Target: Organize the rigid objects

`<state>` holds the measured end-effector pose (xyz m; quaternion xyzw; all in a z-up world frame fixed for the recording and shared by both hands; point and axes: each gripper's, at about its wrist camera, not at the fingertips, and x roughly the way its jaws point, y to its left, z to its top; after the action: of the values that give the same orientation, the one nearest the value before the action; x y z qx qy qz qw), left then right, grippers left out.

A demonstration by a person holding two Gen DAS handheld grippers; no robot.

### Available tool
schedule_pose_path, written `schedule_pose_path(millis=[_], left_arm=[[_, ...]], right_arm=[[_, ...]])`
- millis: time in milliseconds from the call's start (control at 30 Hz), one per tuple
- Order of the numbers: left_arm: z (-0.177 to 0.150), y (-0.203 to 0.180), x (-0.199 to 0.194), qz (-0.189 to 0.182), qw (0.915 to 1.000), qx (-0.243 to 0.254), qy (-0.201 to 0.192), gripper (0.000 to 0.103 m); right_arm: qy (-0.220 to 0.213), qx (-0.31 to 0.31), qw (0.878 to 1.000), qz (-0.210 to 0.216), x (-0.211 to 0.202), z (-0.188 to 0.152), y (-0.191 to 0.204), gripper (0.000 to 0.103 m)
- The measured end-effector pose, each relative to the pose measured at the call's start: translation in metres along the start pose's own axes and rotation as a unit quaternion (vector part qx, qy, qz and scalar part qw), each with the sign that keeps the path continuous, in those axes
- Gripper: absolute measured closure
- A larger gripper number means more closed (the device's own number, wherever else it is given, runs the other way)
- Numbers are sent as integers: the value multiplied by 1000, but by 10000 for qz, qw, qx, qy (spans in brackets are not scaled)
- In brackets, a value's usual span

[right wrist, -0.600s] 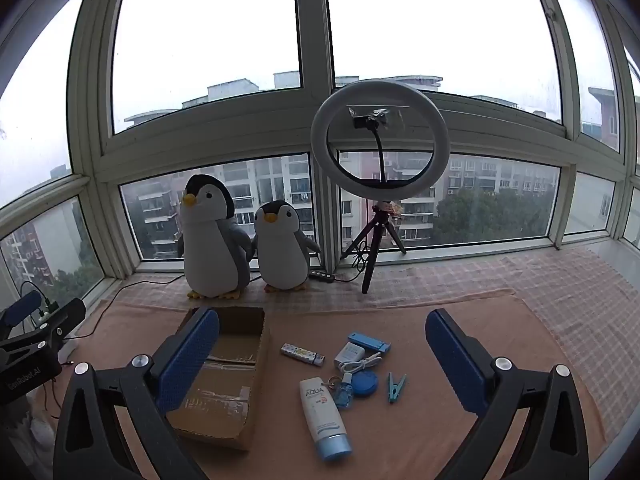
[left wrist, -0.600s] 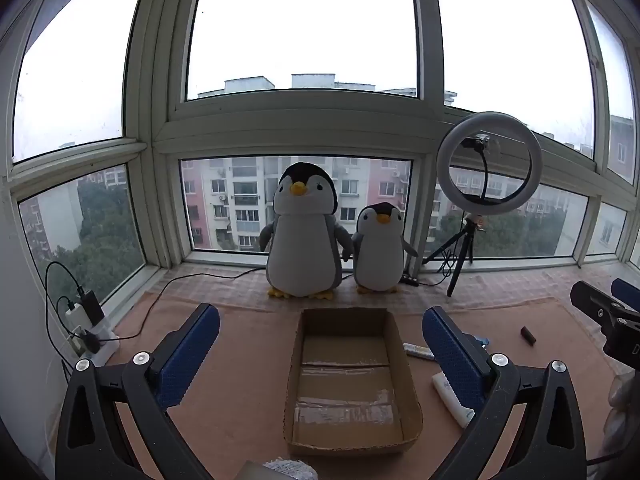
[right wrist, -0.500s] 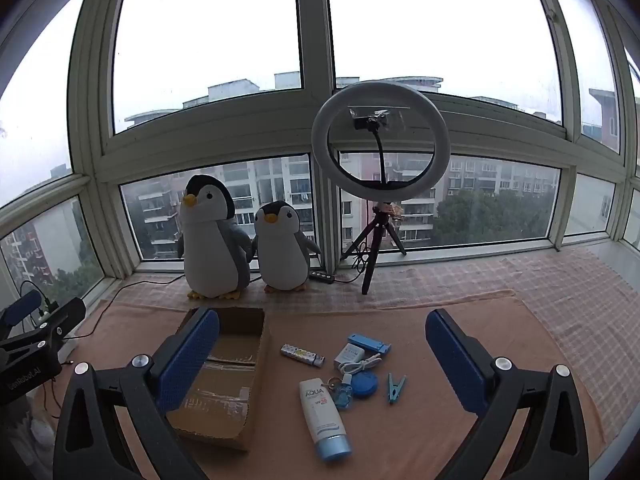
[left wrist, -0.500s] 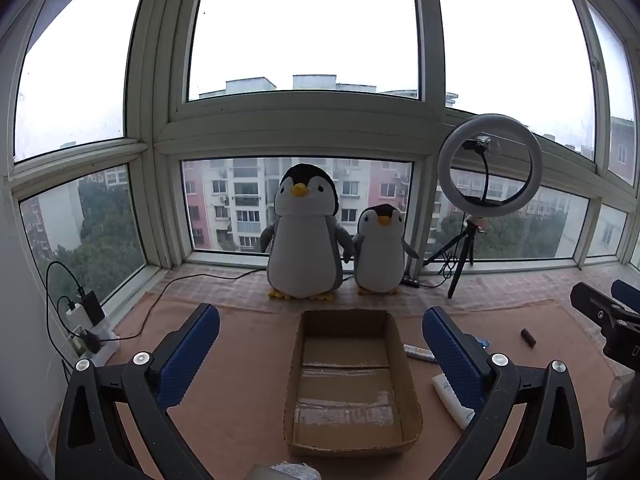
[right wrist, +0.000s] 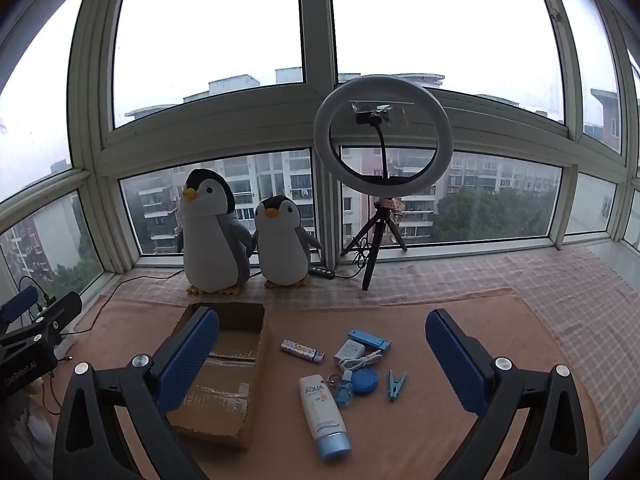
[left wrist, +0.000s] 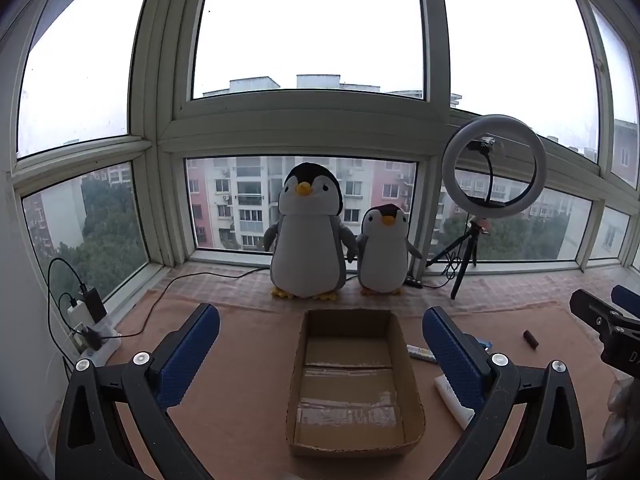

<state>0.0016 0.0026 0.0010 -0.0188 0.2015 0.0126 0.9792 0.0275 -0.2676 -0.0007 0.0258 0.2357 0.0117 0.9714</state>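
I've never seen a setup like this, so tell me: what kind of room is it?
Probably a glazed balcony in a high-rise flat, used for filming. Windows wrap around with apartment blocks below, plush penguins sit on the sill, and a ring light stands beside them.

"AQUA" and "SPF 50" on sunscreen tube [right wrist: 322, 412]

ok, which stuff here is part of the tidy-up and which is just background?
Job:
box, empty
sunscreen tube
lighter
blue clip
blue disc
keyring bottle
white charger
blue holder
small dark item

Background:
two penguins
ring light
power strip
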Motion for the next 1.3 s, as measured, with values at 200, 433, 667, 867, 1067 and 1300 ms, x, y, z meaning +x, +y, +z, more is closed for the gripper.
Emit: schedule_pose_path(millis=[200,433,667,867,1067,1300], left_arm=[[-2,1,-1,-4,10000,1,-10,0],[-4,-1,-3,-15,10000,13,-37,0],[-3,1,-4,-7,10000,10,-36,0],[-3,0,-4,-4,10000,6,-33,0],[-2,-2,-3,-5,10000,13,-40,0],[-2,-2,-2,-11,10000,5,-20,0]], right_arm=[[12,-17,10000,-6,0,0,0,1],[10,-14,10000,-1,-1,0,-1,1],[21,-23,10000,-1,-2,0,-1,1],[24,-13,10000,5,-3,0,-1,1],[48,-16,10000,9,-1,0,1,1],[87,-20,10000,14,-1,0,2,1]])
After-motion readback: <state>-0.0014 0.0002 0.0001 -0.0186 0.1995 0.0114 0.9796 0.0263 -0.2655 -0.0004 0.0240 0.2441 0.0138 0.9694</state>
